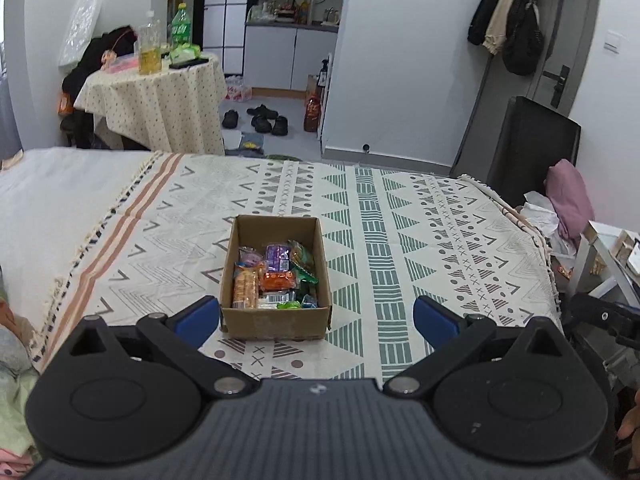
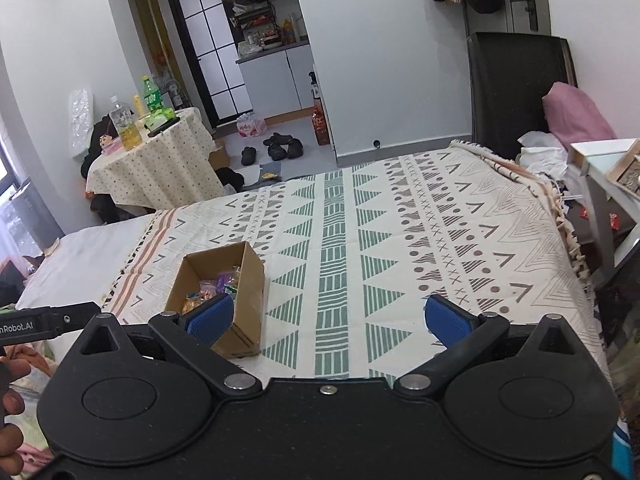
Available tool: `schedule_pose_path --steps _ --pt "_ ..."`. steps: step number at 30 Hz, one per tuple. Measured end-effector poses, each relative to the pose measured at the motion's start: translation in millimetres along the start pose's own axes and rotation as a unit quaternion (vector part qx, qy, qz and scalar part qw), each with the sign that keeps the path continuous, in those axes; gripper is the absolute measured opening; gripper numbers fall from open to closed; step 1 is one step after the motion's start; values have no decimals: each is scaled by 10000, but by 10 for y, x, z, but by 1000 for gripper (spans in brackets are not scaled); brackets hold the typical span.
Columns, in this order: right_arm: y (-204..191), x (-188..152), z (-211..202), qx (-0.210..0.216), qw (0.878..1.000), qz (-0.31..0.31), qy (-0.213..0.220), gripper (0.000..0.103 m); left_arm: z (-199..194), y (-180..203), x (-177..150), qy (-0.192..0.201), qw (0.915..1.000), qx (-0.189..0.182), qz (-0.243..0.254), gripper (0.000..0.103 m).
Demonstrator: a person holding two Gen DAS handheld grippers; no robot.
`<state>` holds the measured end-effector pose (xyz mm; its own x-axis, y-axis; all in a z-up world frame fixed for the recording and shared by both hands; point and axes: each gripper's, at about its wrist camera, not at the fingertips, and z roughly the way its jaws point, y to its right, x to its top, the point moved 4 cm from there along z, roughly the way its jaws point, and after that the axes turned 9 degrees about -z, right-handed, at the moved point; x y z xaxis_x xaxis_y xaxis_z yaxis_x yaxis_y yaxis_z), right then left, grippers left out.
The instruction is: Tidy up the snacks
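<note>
A brown cardboard box [image 1: 276, 322] stands open on the patterned bedspread [image 1: 380, 248], filled with several wrapped snacks [image 1: 276, 276] in orange, purple and green. My left gripper [image 1: 317, 319] hovers open just in front of the box, fingers spread wider than it, holding nothing. In the right wrist view the same box [image 2: 244, 308] sits low and left with snacks [image 2: 216, 286] showing inside. My right gripper [image 2: 328, 320] is open and empty above the bedspread [image 2: 400, 240]; its left blue pad [image 2: 211, 318] overlaps the box's near side in the image.
A small clothed table [image 1: 160, 96] with bottles stands beyond the bed at the left. Shoes [image 1: 264, 118] lie on the floor. A black chair [image 2: 516, 80], pink cloth and a white shelf [image 2: 600, 168] crowd the bed's right side. A hand [image 2: 10, 400] shows at the left edge.
</note>
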<state>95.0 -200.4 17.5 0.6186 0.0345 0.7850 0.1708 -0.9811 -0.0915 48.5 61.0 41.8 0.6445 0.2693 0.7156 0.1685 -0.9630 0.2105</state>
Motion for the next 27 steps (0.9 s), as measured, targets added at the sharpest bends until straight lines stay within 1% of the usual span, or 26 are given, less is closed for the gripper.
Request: schedule_pose_path --steps 4,8,12,15,20,22,27 --pt "33 -53 -91 -41 9999 -37 98 103 -65 -3 -77 -7 9999 28 98 103" --pt "27 -101 -138 5 9999 -74 68 103 -82 -82 -160 -14 9999 142 80 103" --pt "-48 -124 -186 219 9994 -255 98 103 -75 -153 -235 -35 9995 265 162 103" --pt "-82 -135 -195 278 9992 -261 113 103 -86 -204 -280 -48 9994 298 177 103" --pt "-146 -156 -169 329 9990 -311 47 103 -95 -249 -305 -96 9993 307 179 103" --pt "-172 -175 -166 358 9987 -361 32 103 -93 -255 -302 -93 9991 368 207 103" --pt "-225 -197 -151 392 9983 -424 -24 103 -108 -254 -289 -63 9993 333 181 103"
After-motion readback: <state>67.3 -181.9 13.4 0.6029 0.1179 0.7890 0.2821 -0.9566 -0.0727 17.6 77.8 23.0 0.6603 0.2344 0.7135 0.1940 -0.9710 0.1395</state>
